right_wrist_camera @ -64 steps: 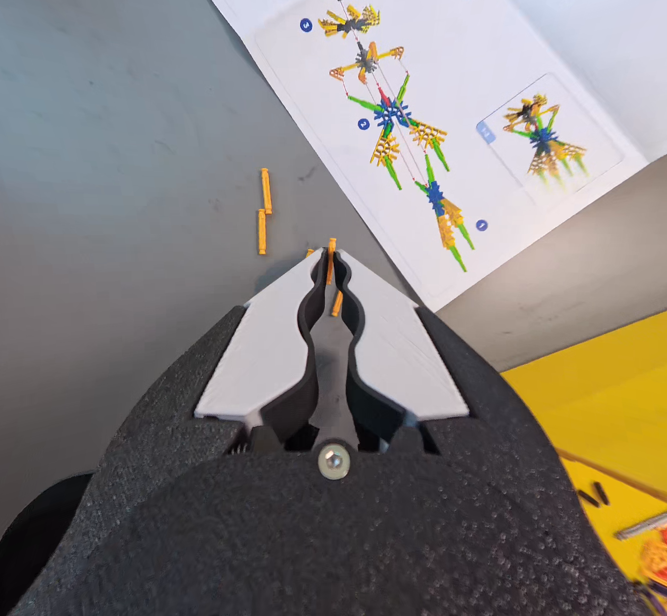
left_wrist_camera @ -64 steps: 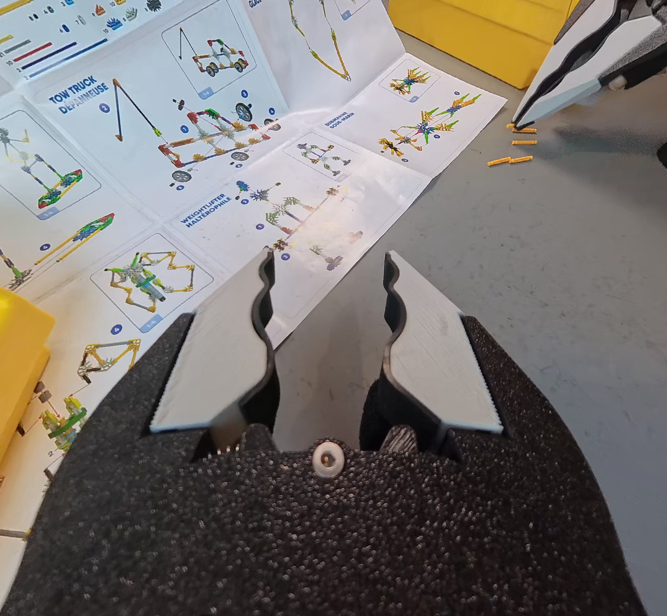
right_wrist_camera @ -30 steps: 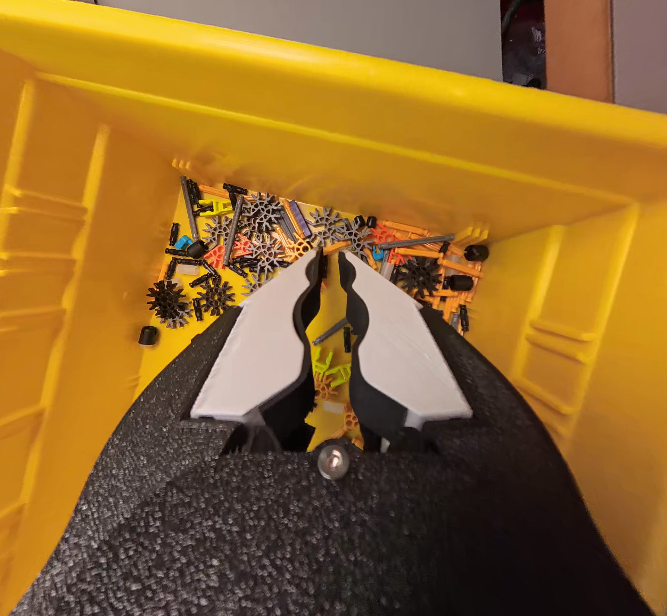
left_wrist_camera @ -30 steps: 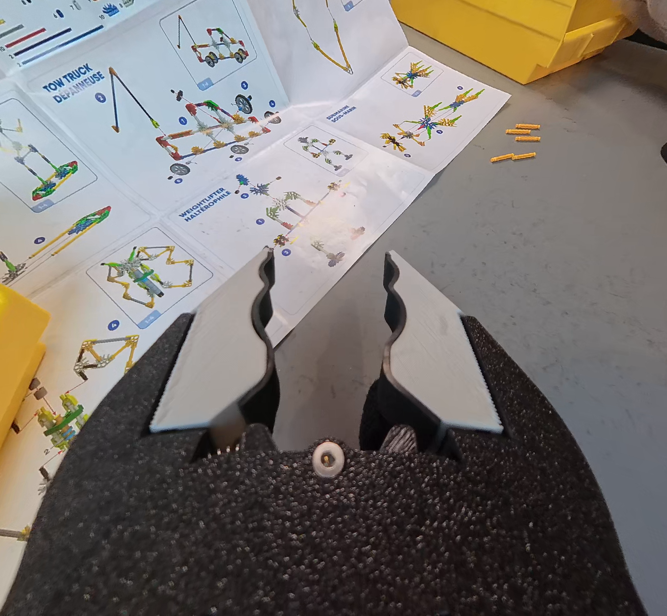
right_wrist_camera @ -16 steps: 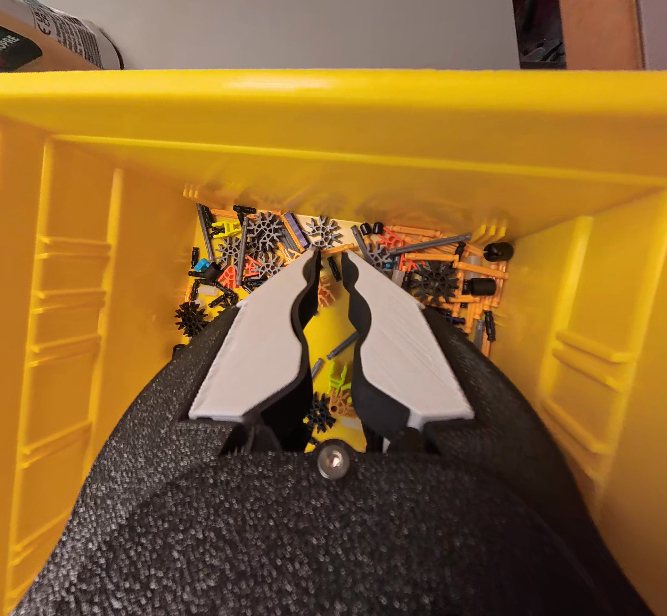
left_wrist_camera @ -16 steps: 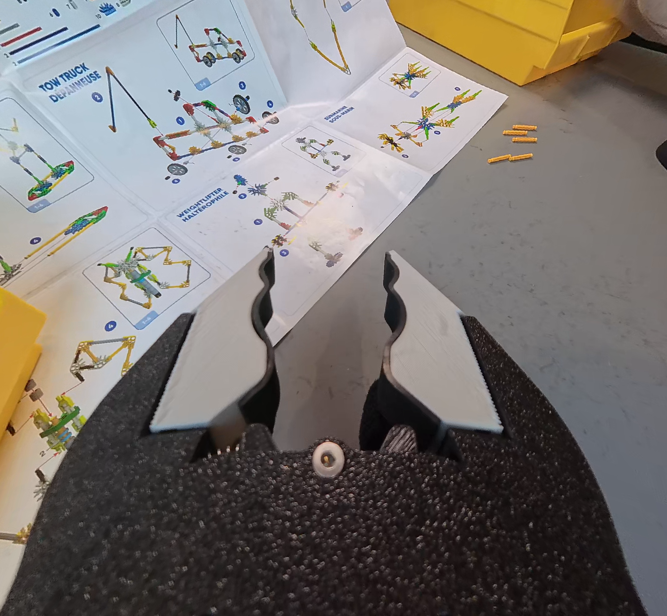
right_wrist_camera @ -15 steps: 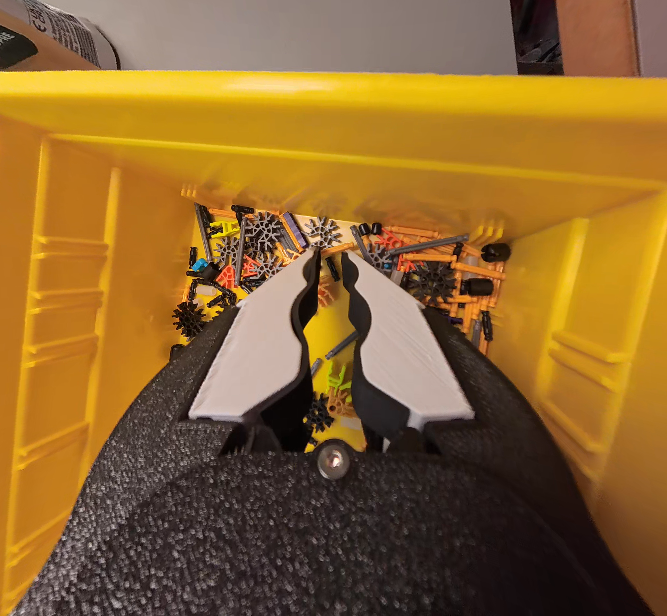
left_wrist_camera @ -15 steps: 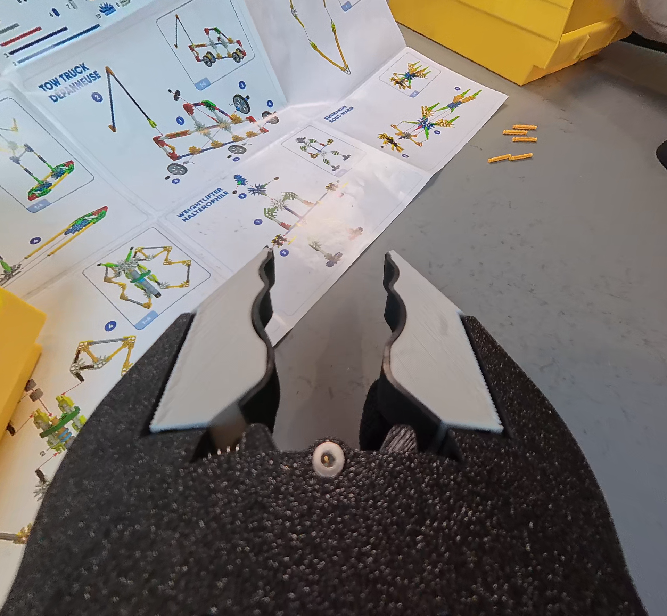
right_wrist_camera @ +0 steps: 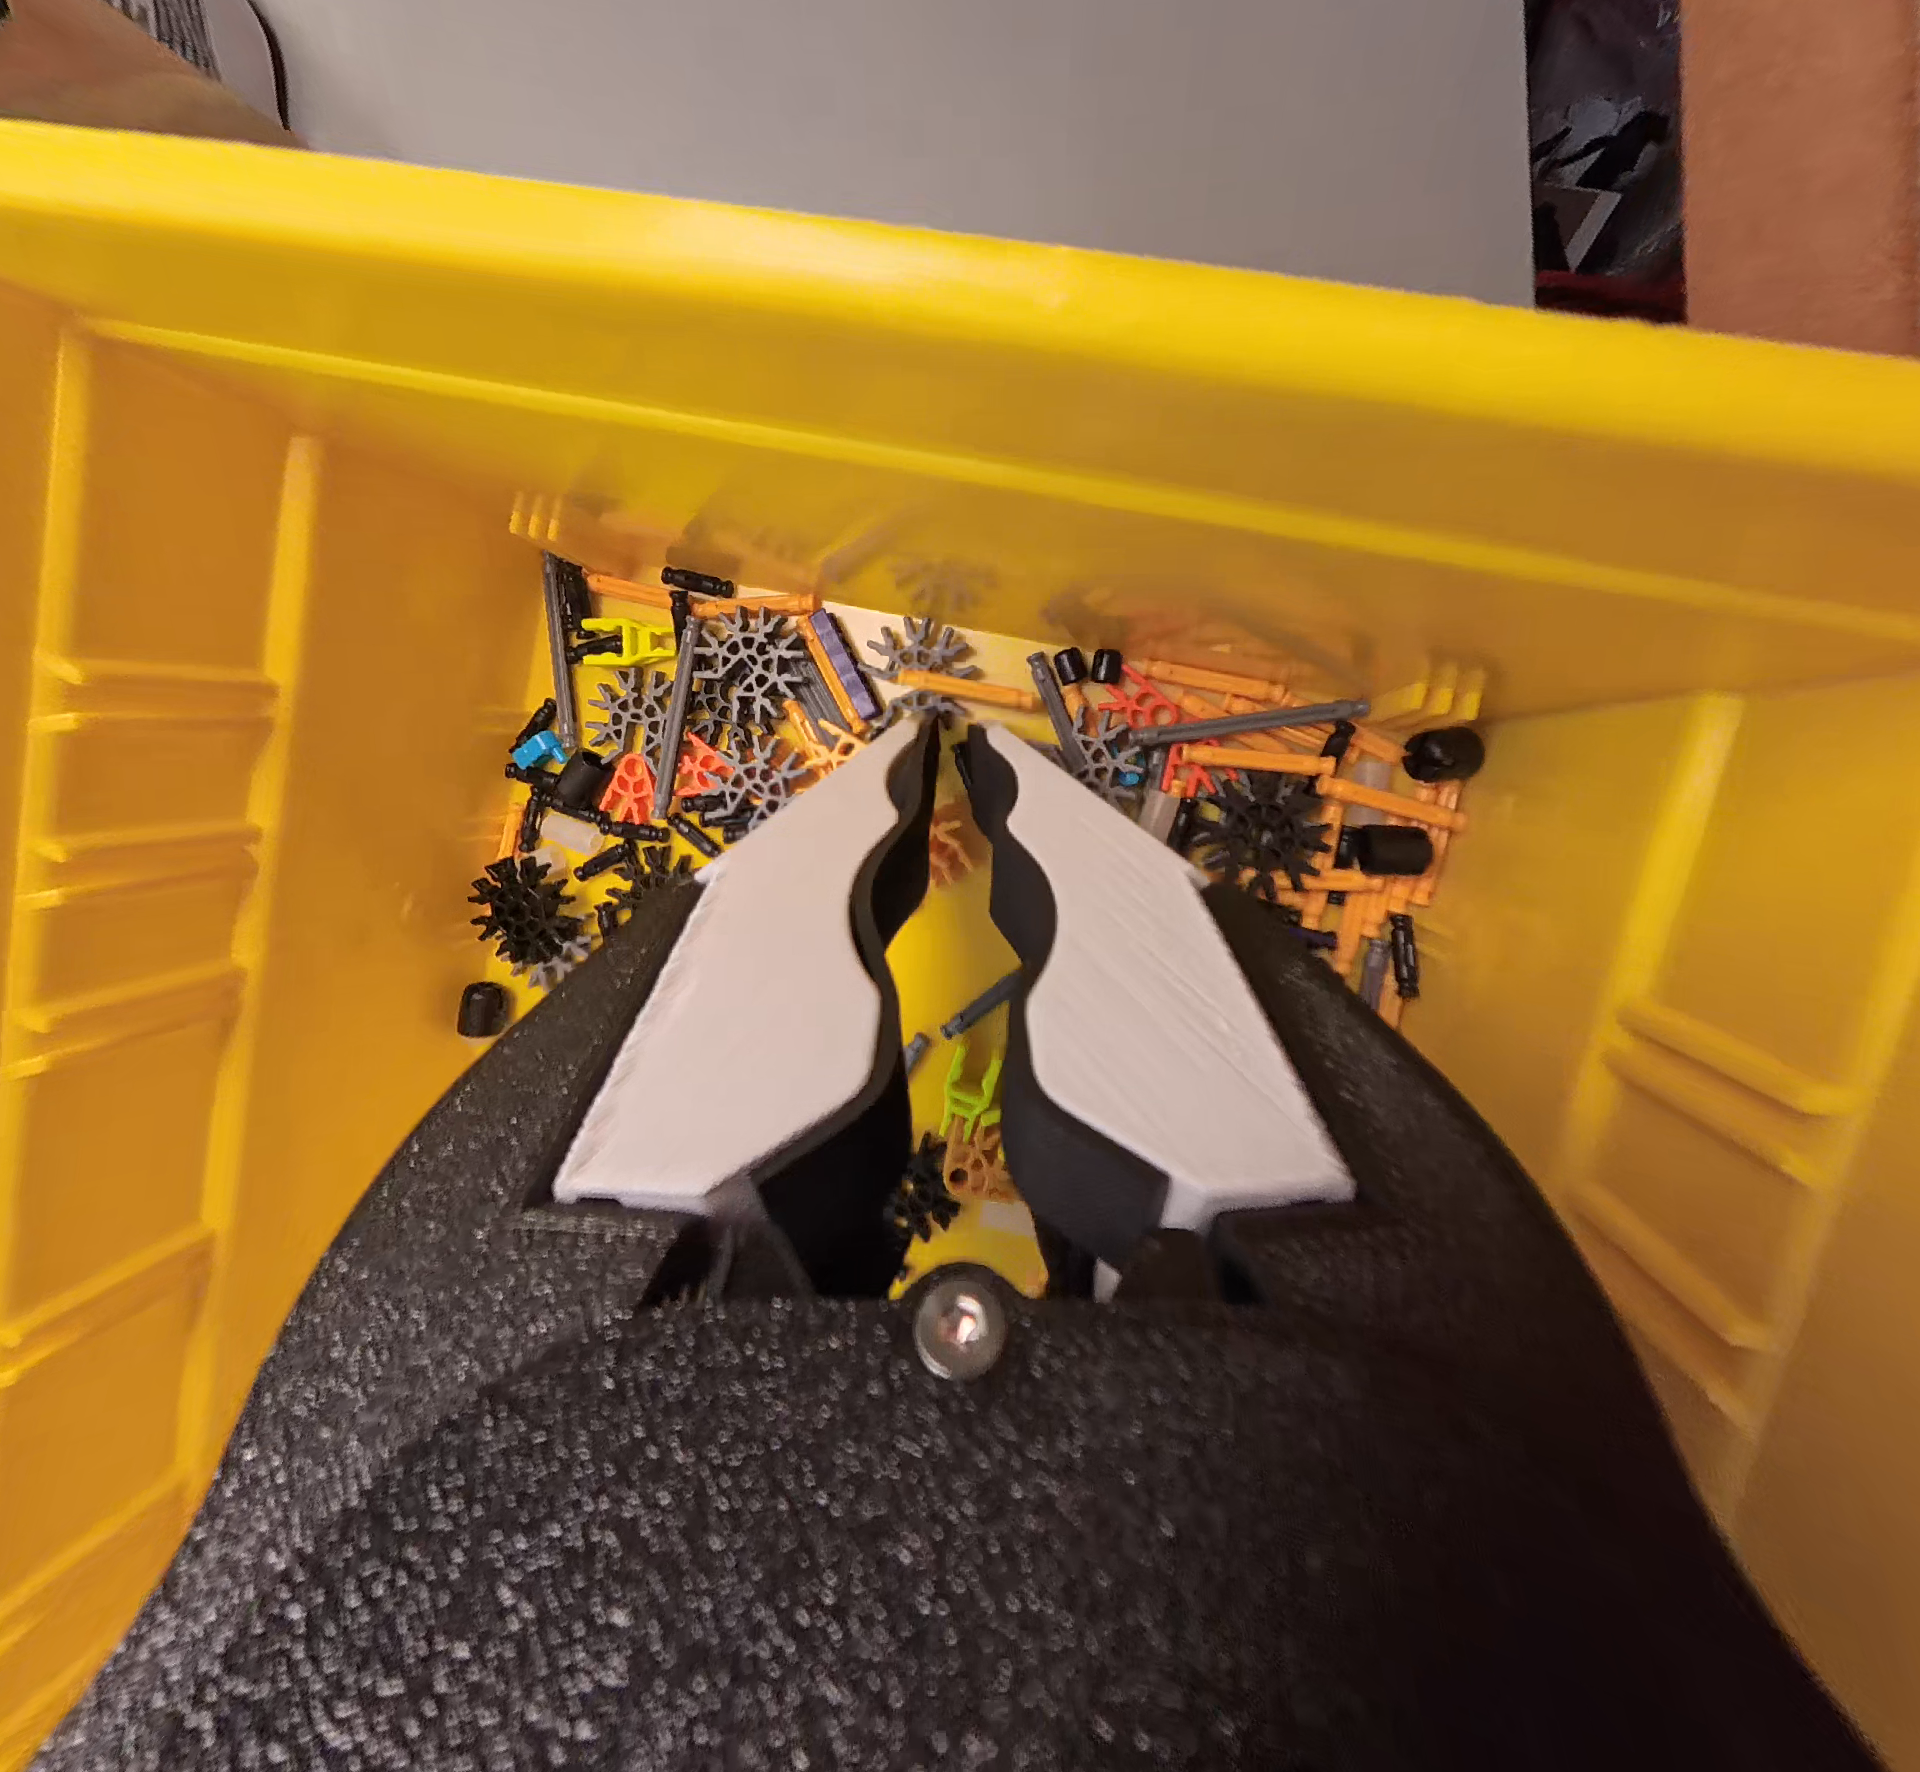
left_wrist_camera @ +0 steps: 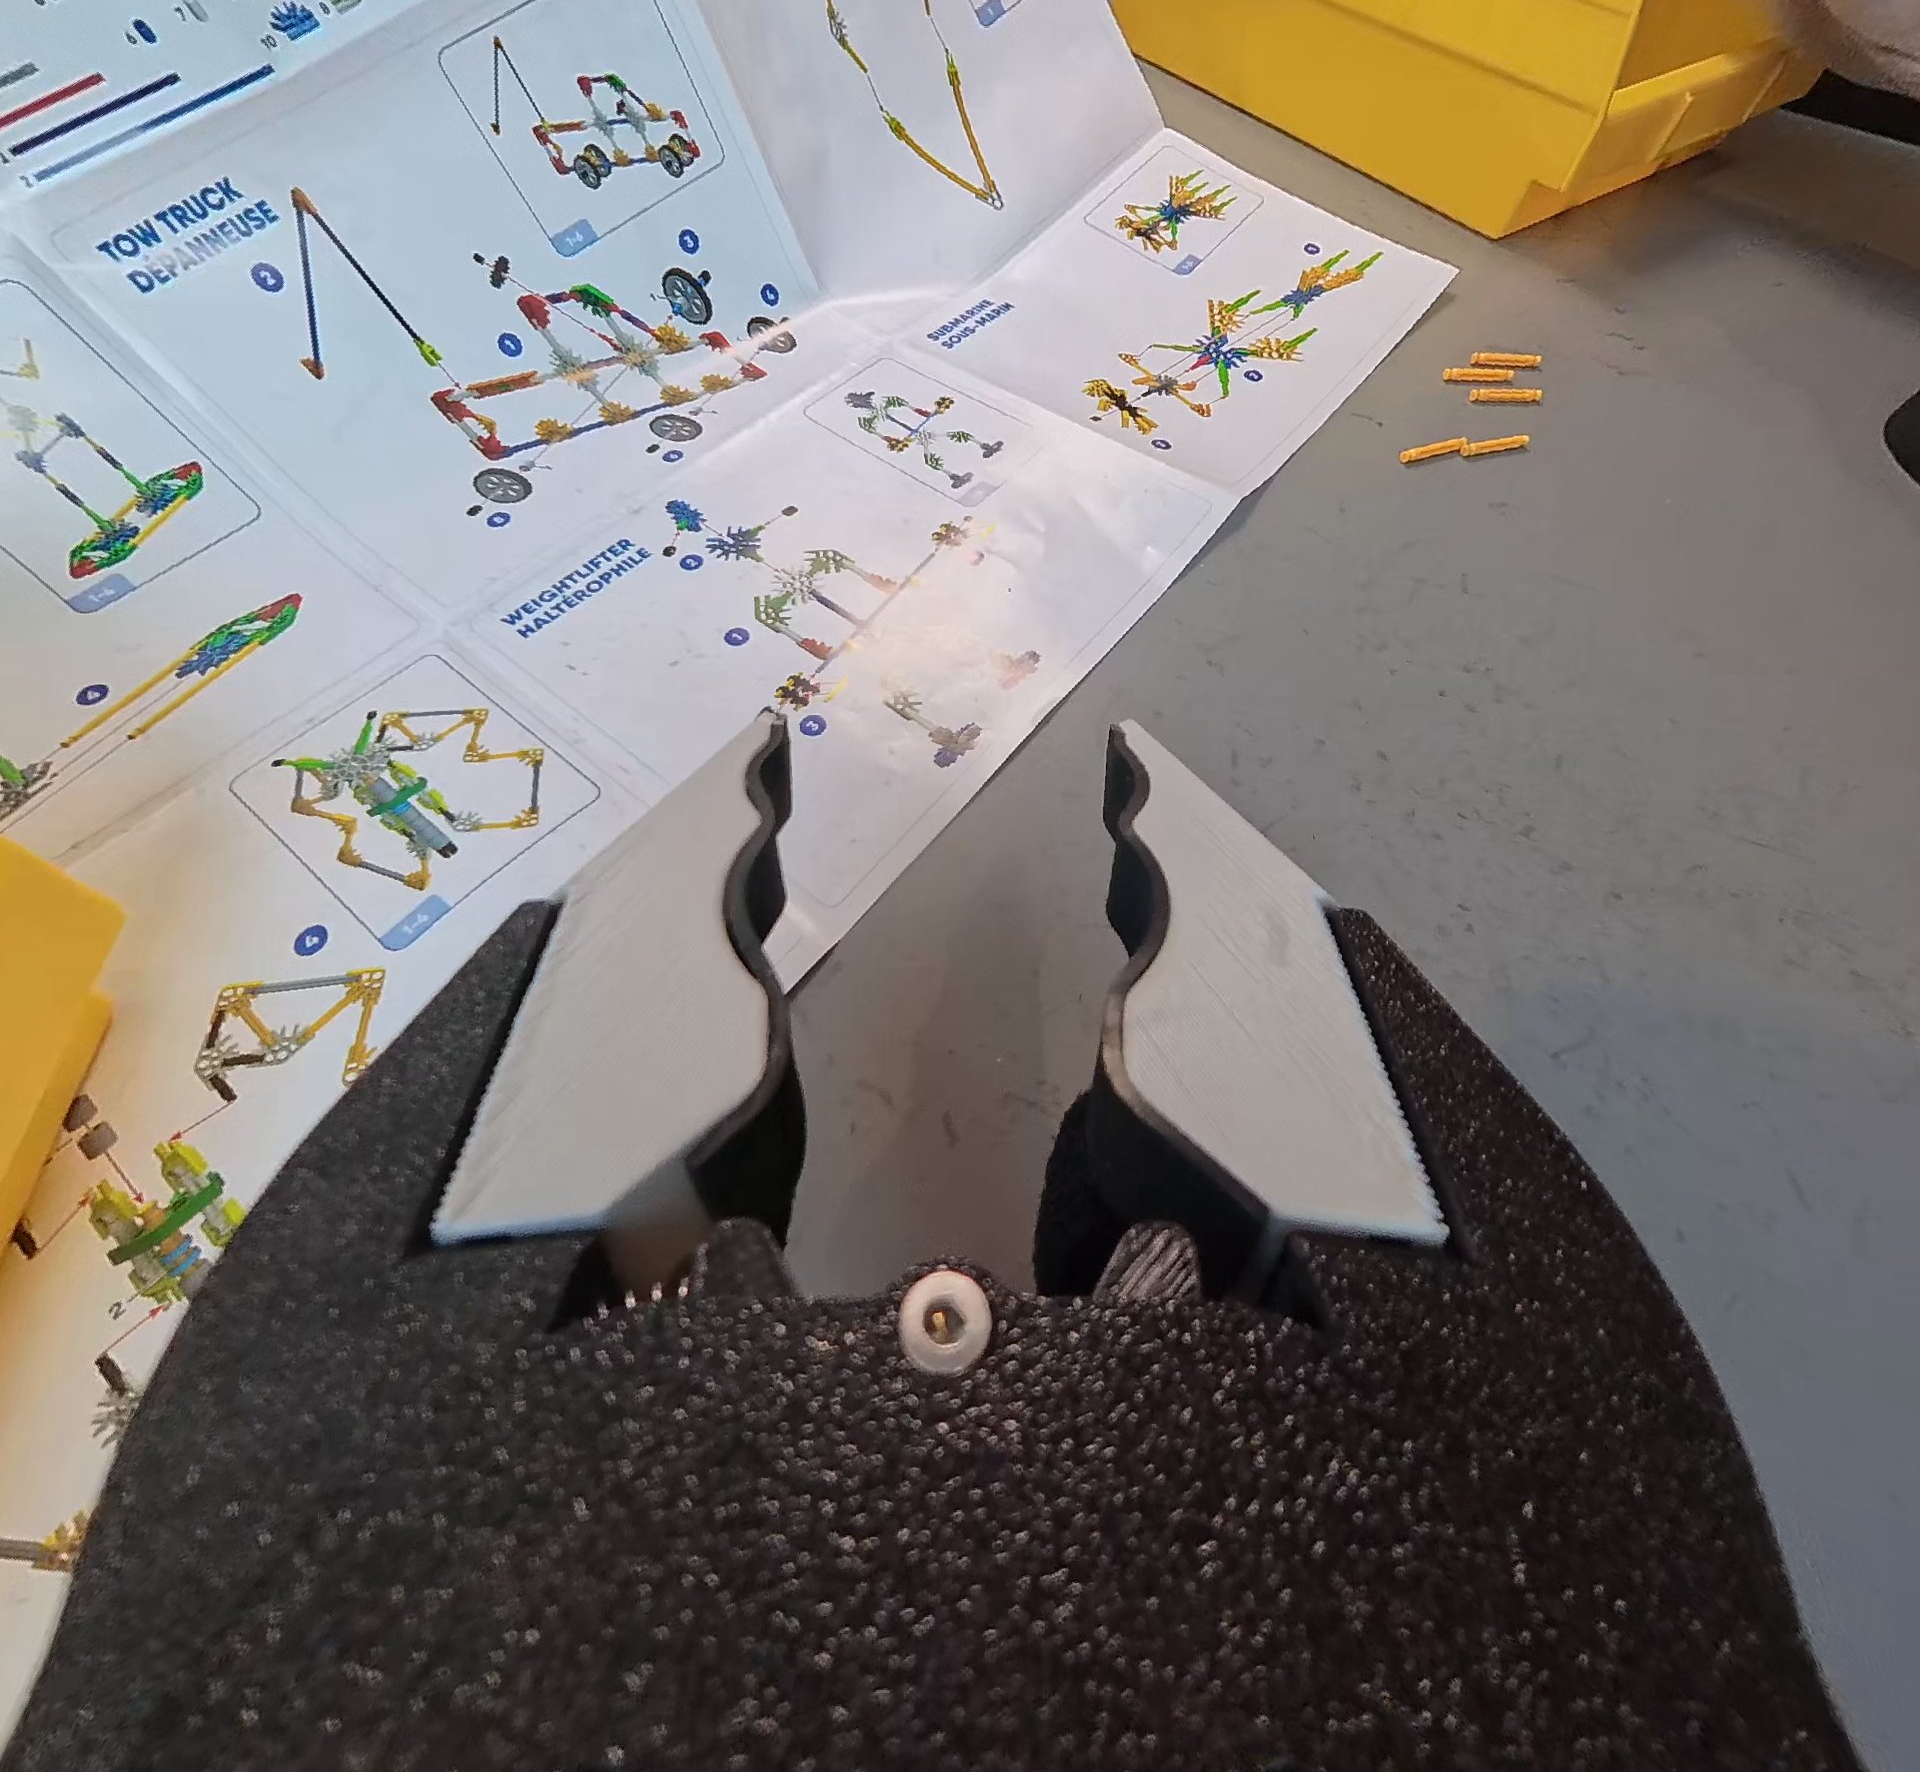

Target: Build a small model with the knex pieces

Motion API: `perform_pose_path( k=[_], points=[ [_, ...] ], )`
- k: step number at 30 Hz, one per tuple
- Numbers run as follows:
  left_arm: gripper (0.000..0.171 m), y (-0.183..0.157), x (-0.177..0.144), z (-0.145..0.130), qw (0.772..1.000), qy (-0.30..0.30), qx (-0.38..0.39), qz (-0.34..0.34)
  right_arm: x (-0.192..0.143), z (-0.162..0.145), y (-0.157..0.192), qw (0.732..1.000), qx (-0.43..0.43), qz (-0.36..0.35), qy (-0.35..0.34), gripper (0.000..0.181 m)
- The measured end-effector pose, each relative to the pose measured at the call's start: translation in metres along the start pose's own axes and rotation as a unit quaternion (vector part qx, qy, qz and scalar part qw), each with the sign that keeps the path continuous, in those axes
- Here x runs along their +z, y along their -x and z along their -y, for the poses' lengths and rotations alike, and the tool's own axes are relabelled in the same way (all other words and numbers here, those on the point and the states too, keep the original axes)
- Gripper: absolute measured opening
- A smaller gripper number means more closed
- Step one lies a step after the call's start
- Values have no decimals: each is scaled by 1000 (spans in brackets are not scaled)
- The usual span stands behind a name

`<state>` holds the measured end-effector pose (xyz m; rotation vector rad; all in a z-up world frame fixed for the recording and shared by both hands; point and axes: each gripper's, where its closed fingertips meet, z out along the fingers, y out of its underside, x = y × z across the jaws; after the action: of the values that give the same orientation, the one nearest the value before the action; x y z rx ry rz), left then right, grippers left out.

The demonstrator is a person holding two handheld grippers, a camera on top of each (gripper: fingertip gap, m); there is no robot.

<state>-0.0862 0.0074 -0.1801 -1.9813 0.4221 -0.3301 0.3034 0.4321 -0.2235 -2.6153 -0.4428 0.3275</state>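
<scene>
Hovering inside the yellow bin [right_wrist_camera: 935, 392], right gripper [right_wrist_camera: 948, 735] is nearly closed, empty, above tangled pieces [right_wrist_camera: 748, 683]; several could snag together. Left gripper [left_wrist_camera: 940, 735] gapes empty.

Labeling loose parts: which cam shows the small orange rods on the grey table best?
Left wrist view: five orange rods lie unobstructed on the grey table, beside the instruction sheet. Right wrist view looks into the yellow bin; those table rods aren't in view.
</scene>
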Motion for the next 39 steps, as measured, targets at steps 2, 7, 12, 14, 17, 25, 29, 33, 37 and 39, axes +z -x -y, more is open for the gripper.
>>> perform_pose_path(
  k=[2,7,12,14,17,25,29,33,37,39],
  points=[
    [61,-1,0,0,1000,0,1,-1,-2,-2,0,1000,4,9,3,5],
    [60,-1,1,-1,1000,2,1,-2,-8,2,-2,1000,19,15,-11,10],
    [60,1,0,-1,1000,2,-1,0,-13,13,-9,1000,0,-3,-24,10],
    [60,1,0,-1,1000,2,-1,0,-13,15,-7,999,-32,-7,-24,10],
    [60,0,1,-1,1000,4,0,-1,-7,13,-2,998,-58,2,-13,10],
    [60,1,0,-1,1000,3,-3,-1,-1,4,0,999,-40,27,12,11],
    [60,0,0,-2,1000,5,-1,-2,-5,2,-5,999,-43,24,13,13],
    [60,0,0,-2,1000,6,-2,-3,-2,-6,-6,998,-44,28,28,14],
    [60,0,1,-2,1000,6,-1,-3,-3,-10,-5,998,-44,24,33,13],
    [60,0,1,-2,1000,6,-1,-3,-2,-8,-5,998,-42,26,30,13]
  ],
)
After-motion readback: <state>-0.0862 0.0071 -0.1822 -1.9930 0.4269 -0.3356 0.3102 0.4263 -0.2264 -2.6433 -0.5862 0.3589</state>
